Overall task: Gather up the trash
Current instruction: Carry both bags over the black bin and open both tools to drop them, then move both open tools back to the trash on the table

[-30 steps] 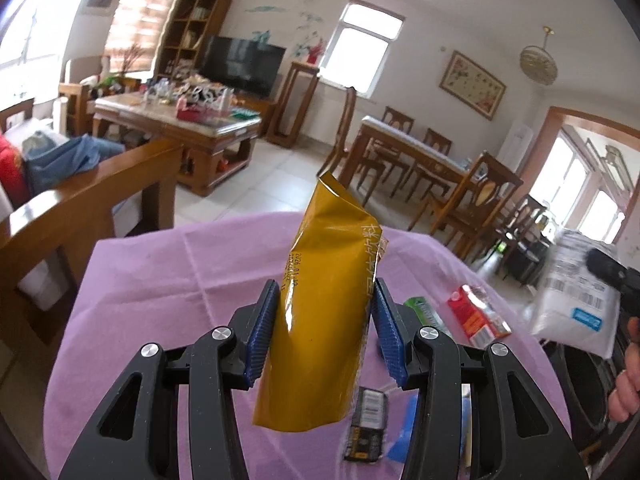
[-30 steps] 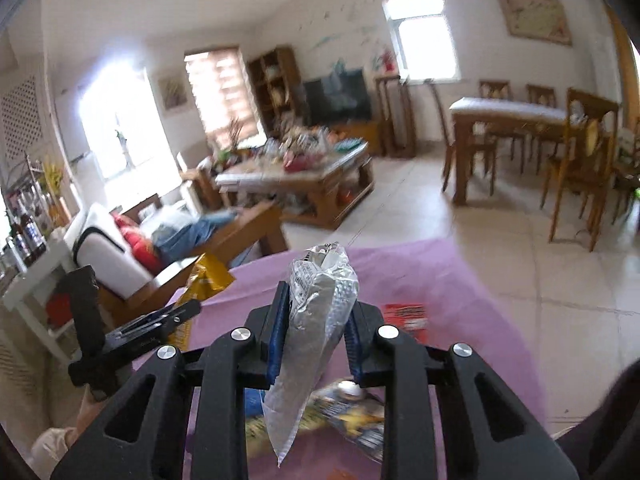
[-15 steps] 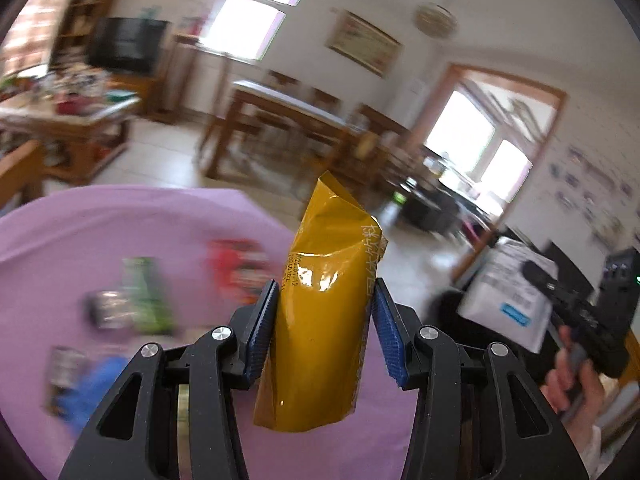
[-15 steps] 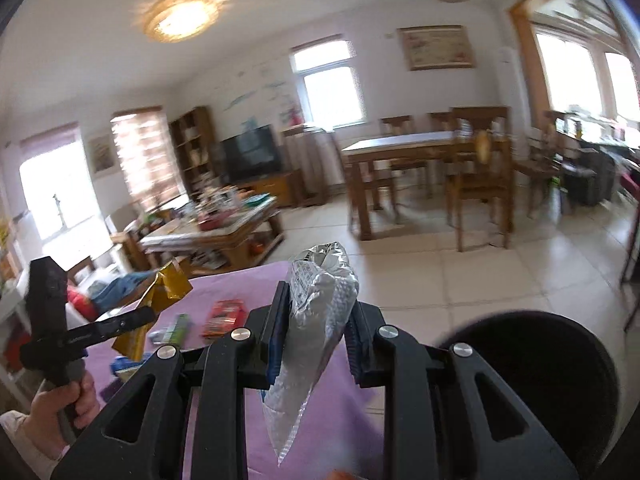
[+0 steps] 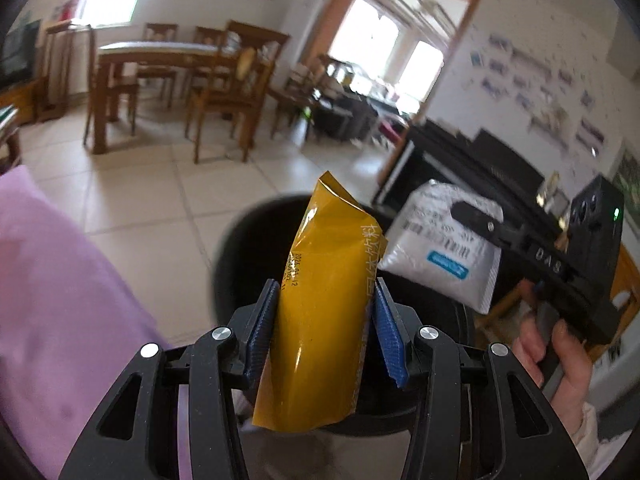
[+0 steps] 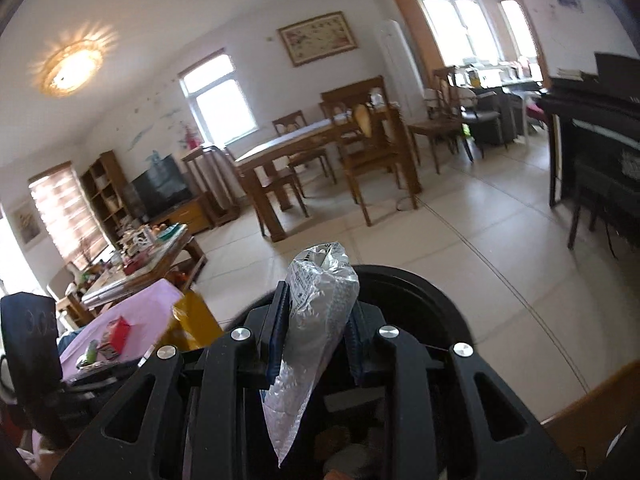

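You have swung both packets from the counter to above the black bin: your left gripper stays clamped on the yellow wrapper, the right gripper on the silver pouch, so releasing comes next.

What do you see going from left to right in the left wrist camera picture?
Purple tablecloth → yellow wrapper clamped in the left gripper → white packet → right gripper holding that packet → person's hand.
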`<action>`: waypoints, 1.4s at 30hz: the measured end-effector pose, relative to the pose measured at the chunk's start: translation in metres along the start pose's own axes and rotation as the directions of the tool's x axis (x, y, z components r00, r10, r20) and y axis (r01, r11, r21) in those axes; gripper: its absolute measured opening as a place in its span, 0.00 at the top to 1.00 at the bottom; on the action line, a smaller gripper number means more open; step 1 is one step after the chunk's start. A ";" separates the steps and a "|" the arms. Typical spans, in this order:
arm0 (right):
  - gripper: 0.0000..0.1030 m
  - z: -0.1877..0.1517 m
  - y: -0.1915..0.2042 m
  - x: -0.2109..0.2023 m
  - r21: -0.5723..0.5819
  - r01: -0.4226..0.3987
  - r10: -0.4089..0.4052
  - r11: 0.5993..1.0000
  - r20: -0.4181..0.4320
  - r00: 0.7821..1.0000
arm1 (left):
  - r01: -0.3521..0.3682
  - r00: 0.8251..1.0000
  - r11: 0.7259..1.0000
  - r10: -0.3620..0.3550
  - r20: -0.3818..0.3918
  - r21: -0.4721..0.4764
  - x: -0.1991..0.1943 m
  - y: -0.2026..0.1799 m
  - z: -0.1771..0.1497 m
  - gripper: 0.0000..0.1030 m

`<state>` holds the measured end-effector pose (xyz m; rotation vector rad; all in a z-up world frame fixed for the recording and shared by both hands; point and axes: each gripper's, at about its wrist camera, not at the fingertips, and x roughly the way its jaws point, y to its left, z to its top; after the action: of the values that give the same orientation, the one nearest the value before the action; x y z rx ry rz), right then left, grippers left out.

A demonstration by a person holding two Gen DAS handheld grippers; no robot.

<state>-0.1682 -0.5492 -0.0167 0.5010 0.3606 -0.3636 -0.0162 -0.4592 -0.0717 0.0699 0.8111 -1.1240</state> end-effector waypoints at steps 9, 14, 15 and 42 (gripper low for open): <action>0.75 -0.016 -0.031 0.004 0.041 0.010 -0.009 0.999 -0.017 1.000 | -0.016 0.995 0.999 0.019 -0.096 0.034 0.058 -0.014 -0.012 0.54; 0.75 -0.021 -0.037 0.003 0.044 0.004 -0.003 0.999 -0.028 1.000 | -0.023 0.993 0.999 0.028 -0.111 0.047 0.068 -0.018 -0.011 0.54; 0.74 -0.021 -0.037 0.001 0.045 0.003 -0.001 0.999 -0.028 1.000 | -0.022 0.993 0.998 0.028 -0.115 0.051 0.069 -0.018 -0.012 0.50; 0.17 -0.028 0.038 -0.001 -0.080 -0.143 0.134 0.987 -0.100 0.986 | -0.210 0.975 0.974 0.202 0.090 0.089 -0.084 0.023 -0.034 0.05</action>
<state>-0.1598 -0.5036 -0.0238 0.4560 0.4285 -0.1887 -0.0314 -0.3692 -0.0530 0.1853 0.6608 -0.9633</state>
